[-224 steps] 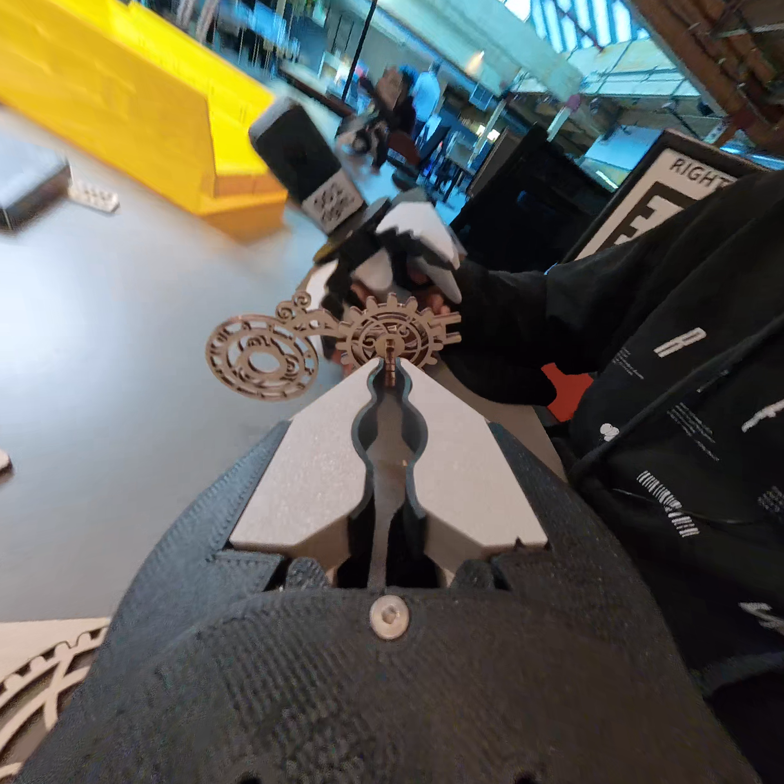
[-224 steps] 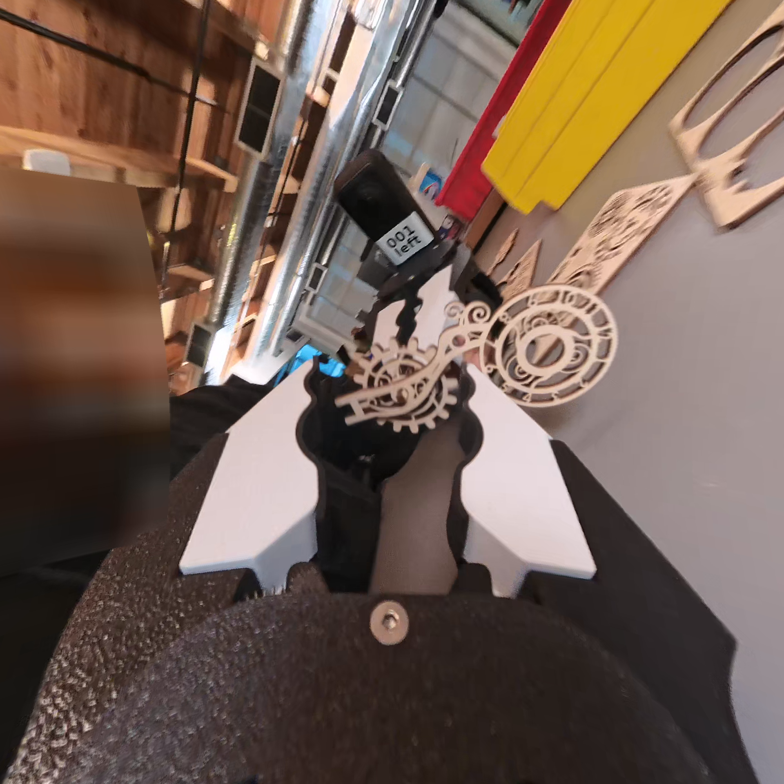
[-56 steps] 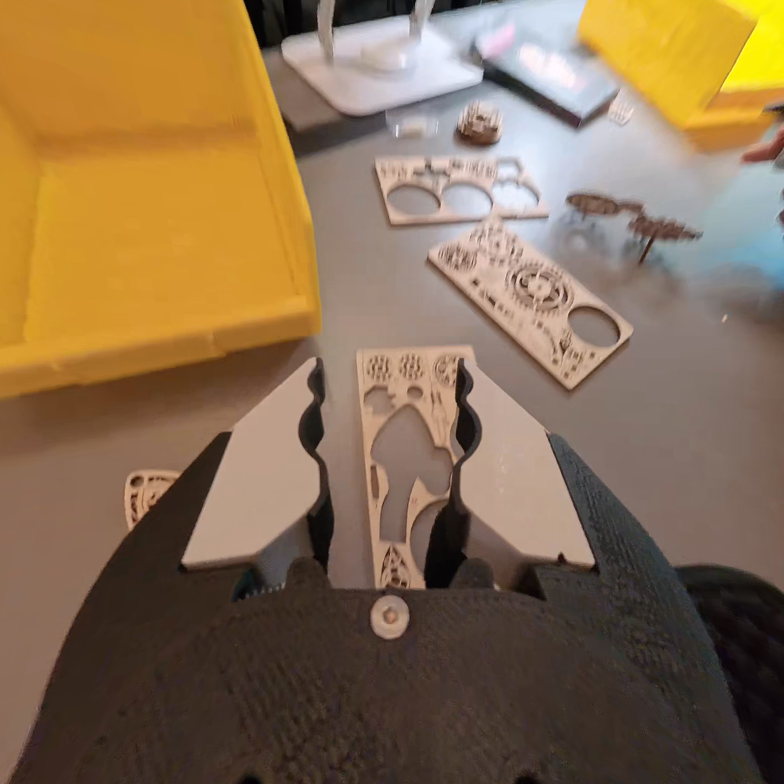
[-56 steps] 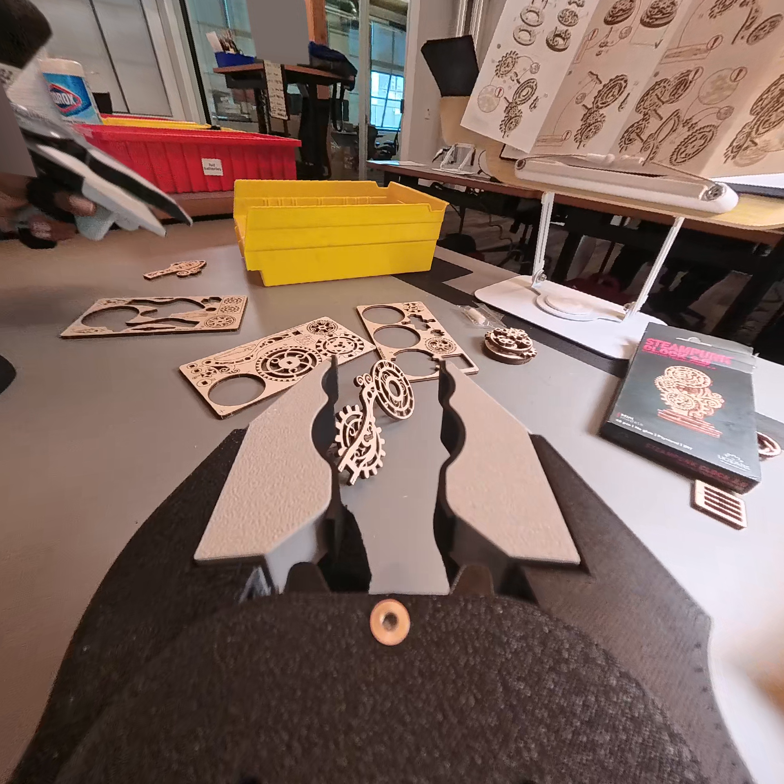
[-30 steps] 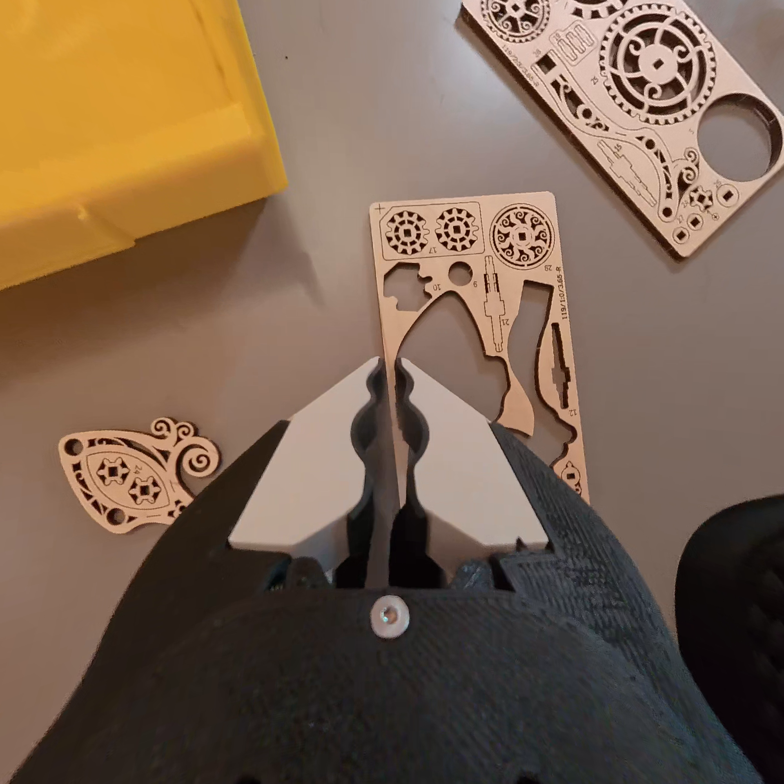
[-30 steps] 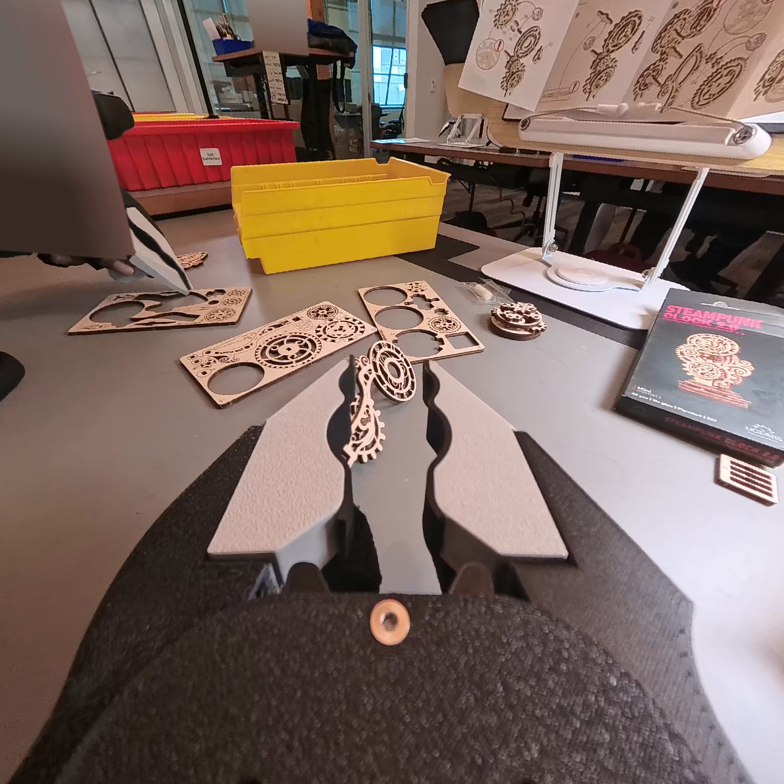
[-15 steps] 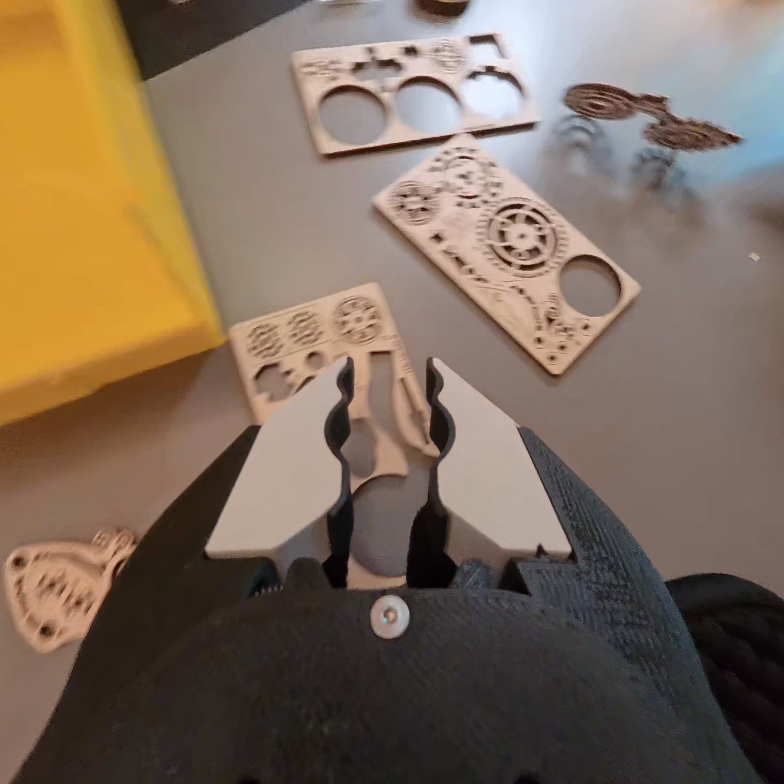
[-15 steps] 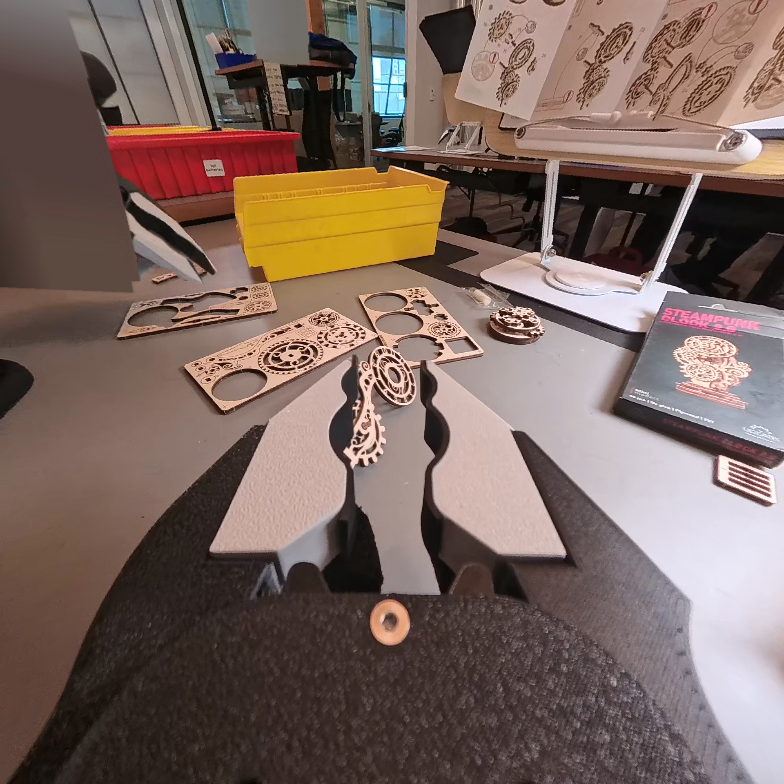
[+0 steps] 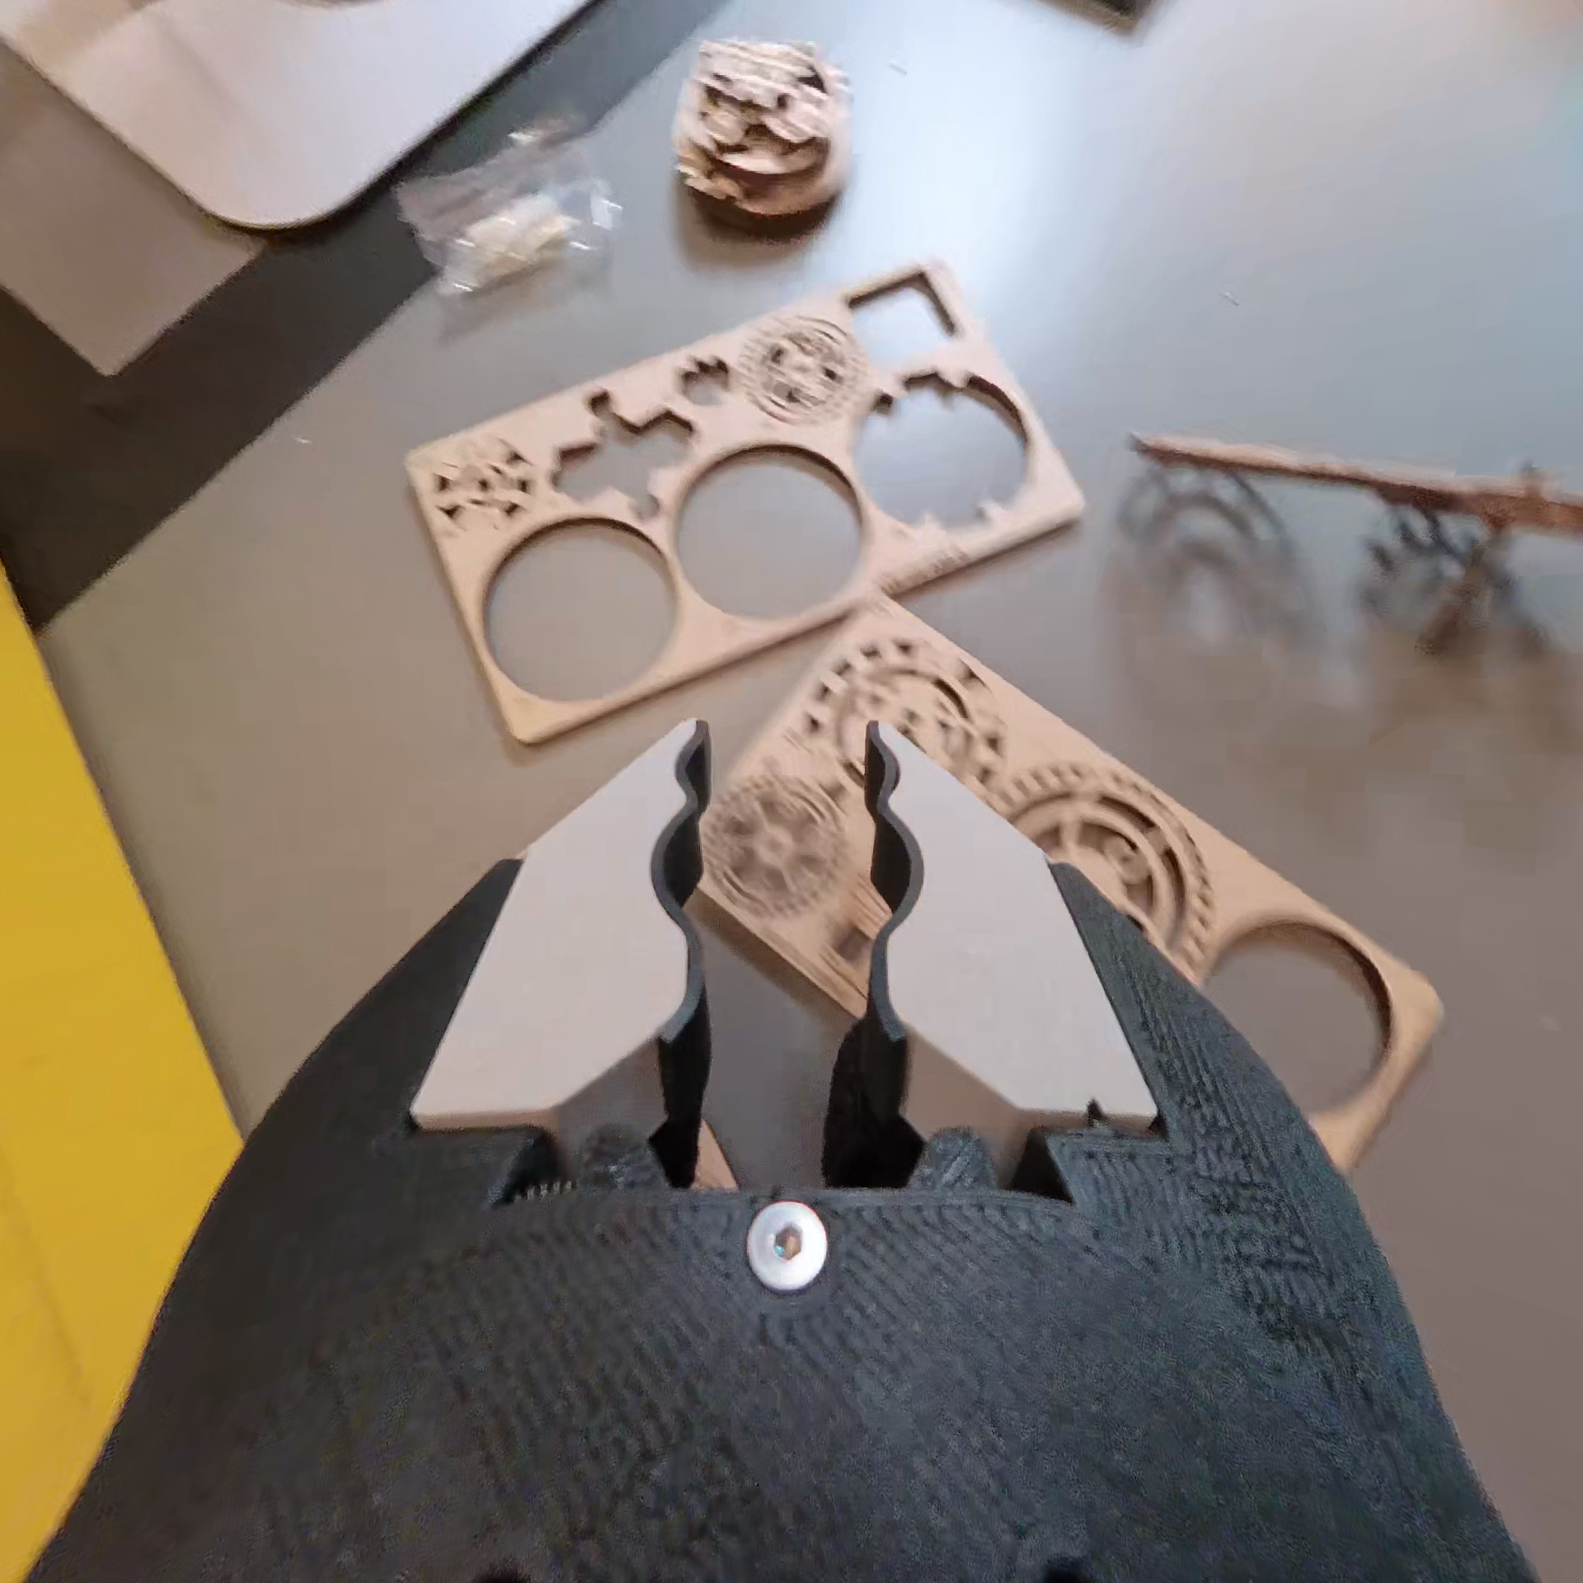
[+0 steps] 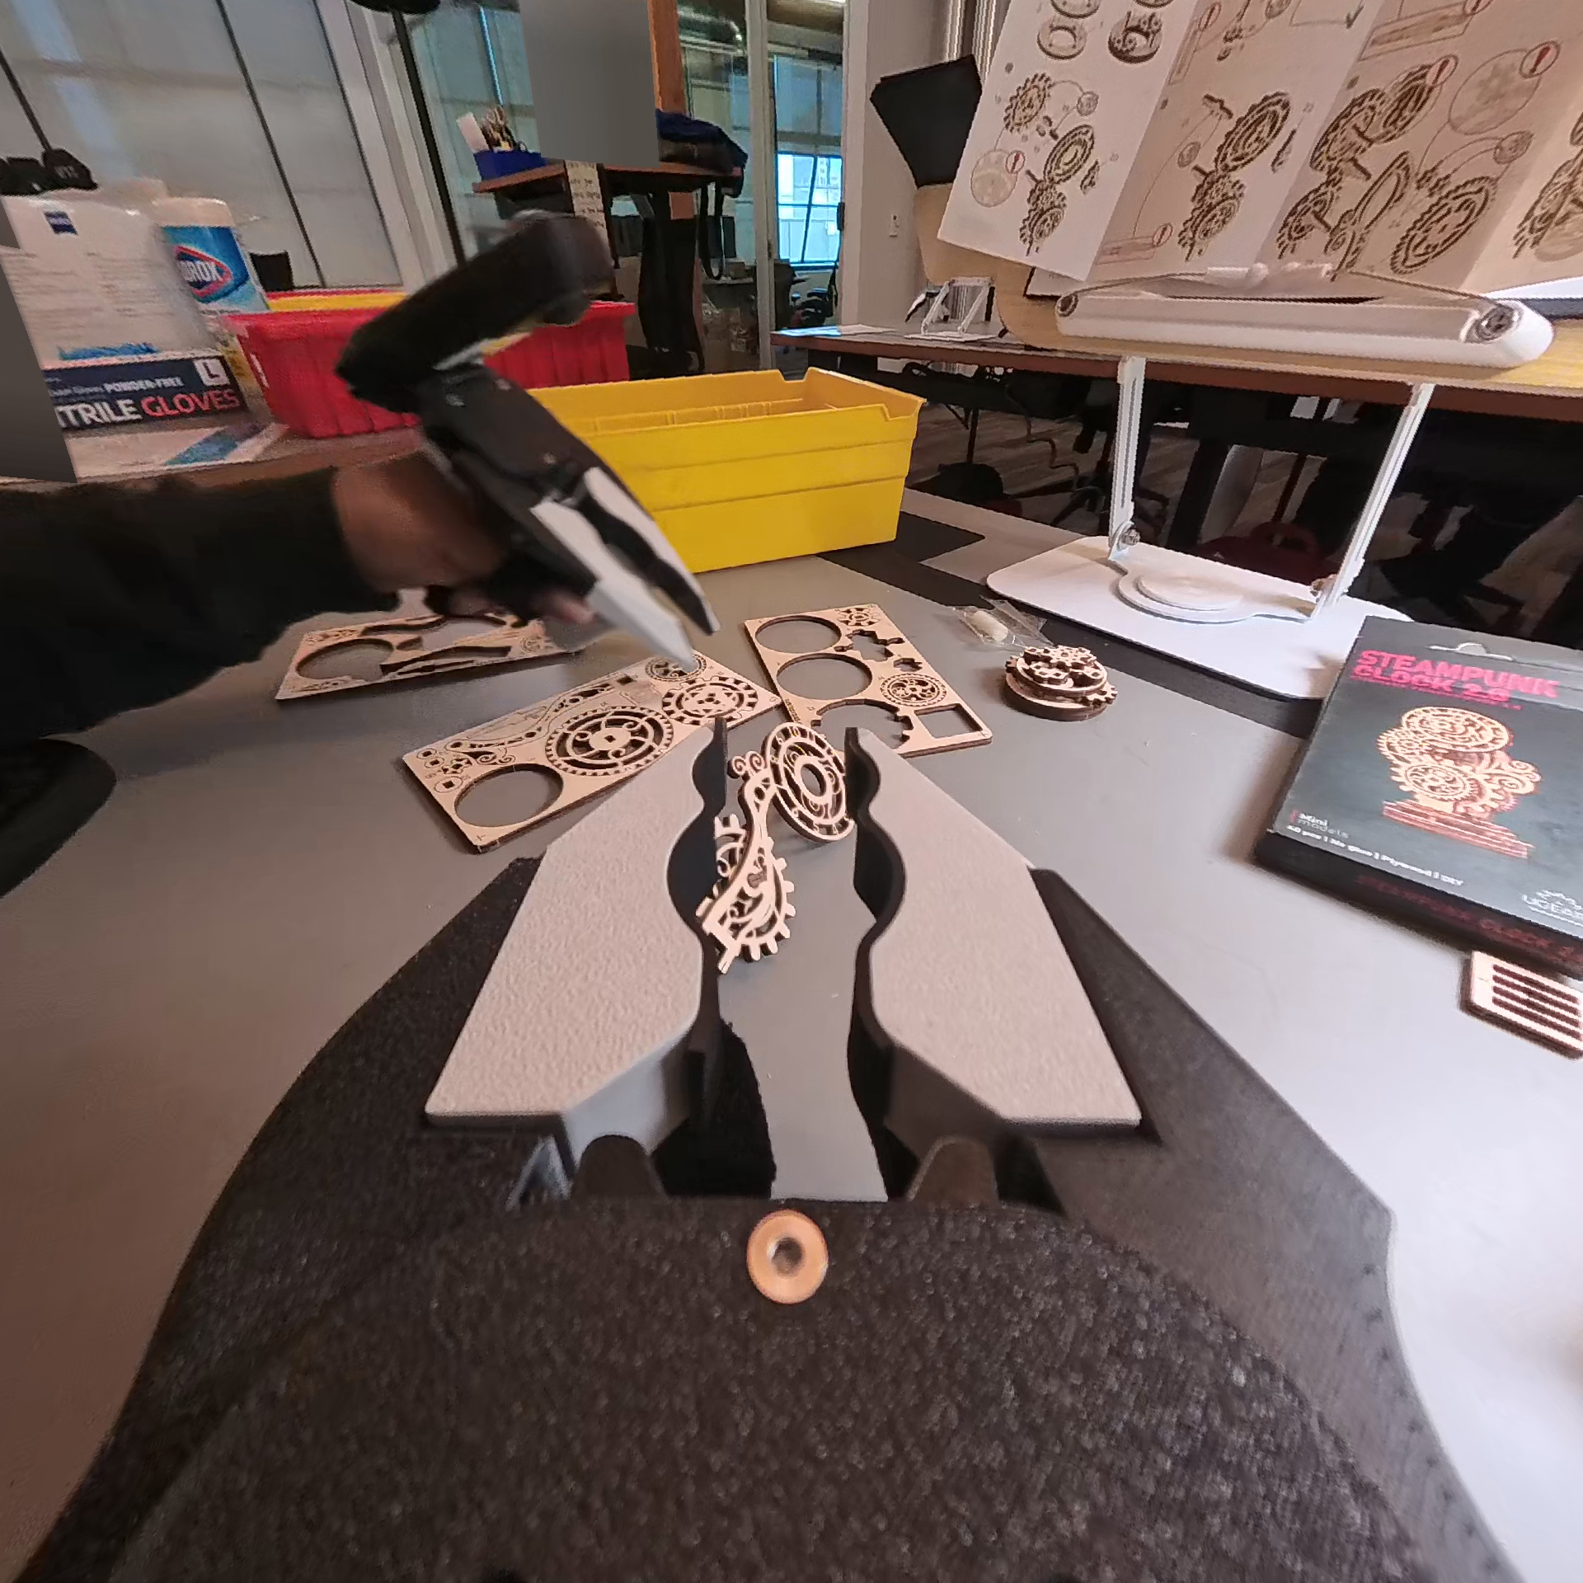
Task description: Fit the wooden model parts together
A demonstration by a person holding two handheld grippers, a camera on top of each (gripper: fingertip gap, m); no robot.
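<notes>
Left tongs [image 9: 786, 743] hover open over a gear sheet [image 9: 1114, 865]; right tongs [image 10: 781, 741], parted, straddle a wooden gear assembly [image 10: 771, 835].

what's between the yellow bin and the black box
In the right wrist view, between the yellow bin and the black box: a white stand base, a small bag, and a wooden gear stack.

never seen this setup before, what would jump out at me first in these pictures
Most striking is the wooden gear-and-dial piece, standing on edge on the grey table between the open fingers of the right gripper. Beyond it, the left gripper points down at a flat wooden parts sheet, fingers apart and empty. A bright yellow bin sits behind them.
</notes>
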